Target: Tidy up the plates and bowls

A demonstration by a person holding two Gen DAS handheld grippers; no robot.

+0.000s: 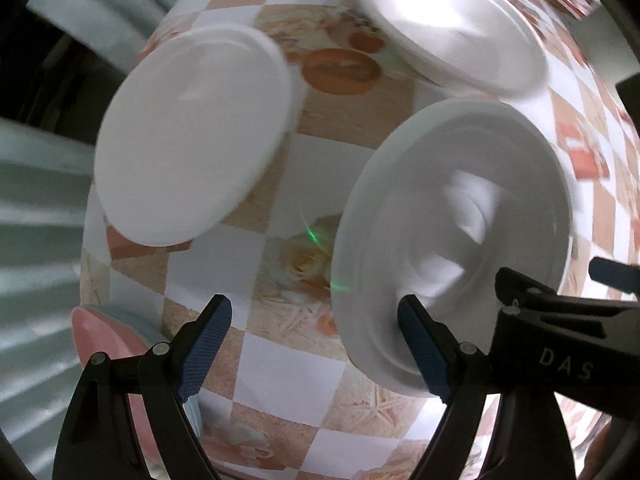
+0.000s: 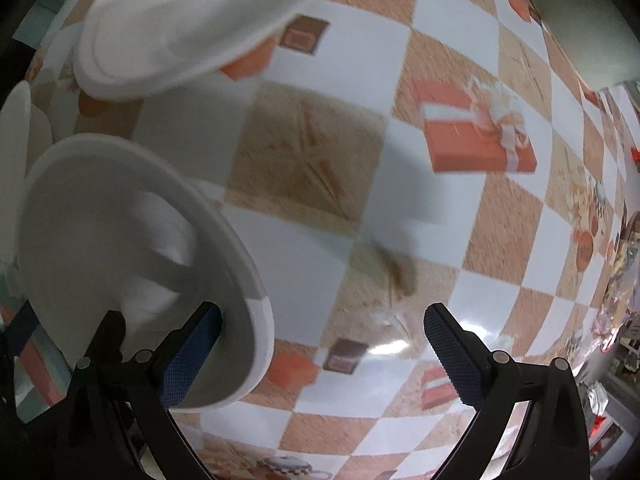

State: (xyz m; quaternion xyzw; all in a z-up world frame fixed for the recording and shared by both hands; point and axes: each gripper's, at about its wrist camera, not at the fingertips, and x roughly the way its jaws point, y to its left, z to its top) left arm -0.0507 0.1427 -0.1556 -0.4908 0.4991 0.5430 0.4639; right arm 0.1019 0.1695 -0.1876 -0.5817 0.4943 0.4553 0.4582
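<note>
Three white dishes lie on the checked tablecloth. In the left wrist view a white plate is at the left, a second plate at the far right, and a white bowl is near right. My left gripper is open and empty, its right finger beside the bowl's near rim. My right gripper is open and empty; the bowl sits at its left finger, and a plate lies beyond. The right gripper's body shows at the lower right of the left wrist view.
A pink dish with a light blue one sits at the table's left edge by my left finger. A grey box stands at the far right. Cluttered items line the right edge. Pale curtains hang left.
</note>
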